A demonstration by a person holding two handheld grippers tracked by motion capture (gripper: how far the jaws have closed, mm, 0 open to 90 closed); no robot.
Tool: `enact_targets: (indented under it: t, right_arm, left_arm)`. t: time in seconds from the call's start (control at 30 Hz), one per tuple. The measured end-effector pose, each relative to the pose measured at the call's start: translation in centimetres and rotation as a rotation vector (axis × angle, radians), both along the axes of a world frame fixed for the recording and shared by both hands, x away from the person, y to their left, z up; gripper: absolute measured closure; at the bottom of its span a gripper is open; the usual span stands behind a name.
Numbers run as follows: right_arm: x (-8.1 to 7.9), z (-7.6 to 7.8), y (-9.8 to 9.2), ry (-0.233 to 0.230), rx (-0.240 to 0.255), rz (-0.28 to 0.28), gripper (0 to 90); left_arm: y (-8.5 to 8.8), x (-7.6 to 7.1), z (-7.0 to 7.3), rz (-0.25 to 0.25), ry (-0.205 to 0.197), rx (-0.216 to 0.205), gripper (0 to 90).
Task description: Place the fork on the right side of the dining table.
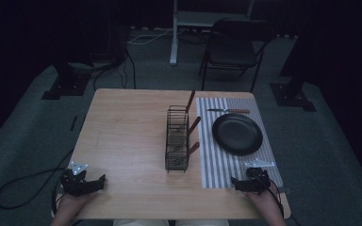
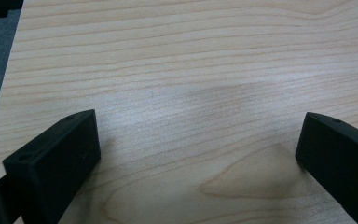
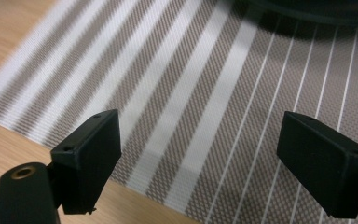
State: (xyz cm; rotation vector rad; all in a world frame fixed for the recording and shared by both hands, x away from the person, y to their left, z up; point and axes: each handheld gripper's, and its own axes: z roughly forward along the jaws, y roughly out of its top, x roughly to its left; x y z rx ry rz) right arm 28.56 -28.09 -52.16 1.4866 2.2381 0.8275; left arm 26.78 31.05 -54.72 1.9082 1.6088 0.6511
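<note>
Both grippers rest at the near edge of the light wooden table (image 1: 122, 136), and both are empty. The left gripper (image 2: 198, 140) has its two black jaws wide apart over bare wood. The right gripper (image 3: 200, 158) also has its jaws wide apart, over the near end of the grey and white striped place mat (image 1: 226, 165).

The work looks like laying a place for a meal. The round black plate (image 1: 237, 133) already lies on the mat, and a knife with a brown wooden handle (image 1: 228, 111) lies on the mat just beyond the plate. The things to fetch next stand in the black wire cutlery basket (image 1: 176, 139), which sits in the middle of the table, just left of the mat. Three brown wooden handles (image 1: 193, 126) stick up from it and lean toward the plate.

To do this step well, I think the right gripper should go, since it is nearer. It should come in from the plate side, keep its jaws wide, and close on one handle high up, away from the wire. Then it should lift straight along the lean, so the basket does not tip or slide.
</note>
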Motion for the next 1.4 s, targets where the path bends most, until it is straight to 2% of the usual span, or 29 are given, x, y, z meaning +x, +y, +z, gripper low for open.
enact_targets:
  t: [0.3,0.5,0.7,1.07,1.4]
  right_arm:
    - [1.7,3.2,0.2,-0.05,0.046,0.005,13.5]
    - [3.4,5.2,0.5,-0.077,0.053,0.011,13.5]
    - [5.3,7.2,1.7,-0.105,0.052,0.037,13.6]
    - [8.1,10.6,4.1,-0.139,0.087,0.083,13.6]
    - [10.9,14.3,5.6,-0.174,0.125,0.099,14.5]
  left_arm:
    - [0.0,0.0,0.0,0.0,0.0,0.0,0.0]
    - [0.0,0.0,0.0,0.0,0.0,0.0,0.0]
    - [0.0,0.0,0.0,0.0,0.0,0.0,0.0]
    - [0.0,0.0,0.0,0.001,0.0,0.0,0.0]
    - [0.0,0.0,0.0,0.0,0.0,0.0,0.0]
